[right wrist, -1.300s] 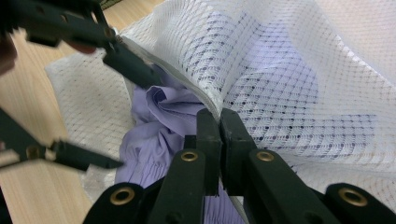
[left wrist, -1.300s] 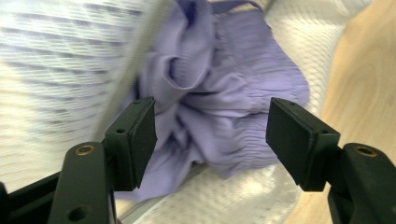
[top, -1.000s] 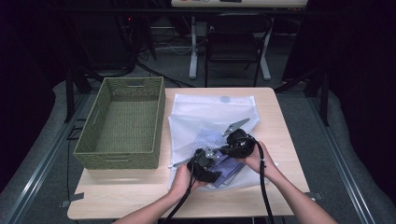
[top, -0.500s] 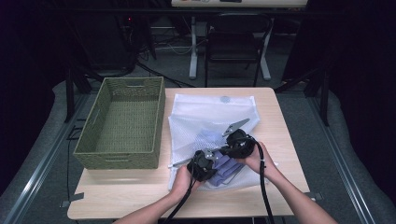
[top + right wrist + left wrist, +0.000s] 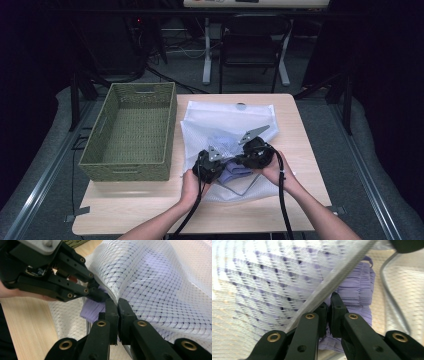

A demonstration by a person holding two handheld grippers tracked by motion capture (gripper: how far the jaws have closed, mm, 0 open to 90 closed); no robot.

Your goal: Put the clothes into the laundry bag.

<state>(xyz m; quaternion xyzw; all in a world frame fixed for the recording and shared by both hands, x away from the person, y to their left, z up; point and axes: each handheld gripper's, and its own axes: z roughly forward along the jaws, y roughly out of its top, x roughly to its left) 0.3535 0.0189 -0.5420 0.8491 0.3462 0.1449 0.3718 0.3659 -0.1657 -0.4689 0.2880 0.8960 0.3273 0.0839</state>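
1. Both grippers pinch the mesh bag (image 5: 227, 120) on the table (image 5: 150, 200): left gripper (image 5: 328, 315) clenched on its edge band, having just closed; right gripper (image 5: 117, 312) clamped on the netting.
2. Judged risk: pulling apart could tear the mesh or let it slip free.
3. Bag: white, soft, open-weave. Inside lies a purple cloth (image 5: 359, 290), ribbed and limp. Beside stands a woven green basket (image 5: 100, 150).

A lab or studio space is being indicated: a small wooden table (image 5: 310, 150) is being ringed by black curtains (image 5: 380, 60), floor cables (image 5: 170, 77), a metal chair (image 5: 252, 42) and desk legs (image 5: 206, 50).
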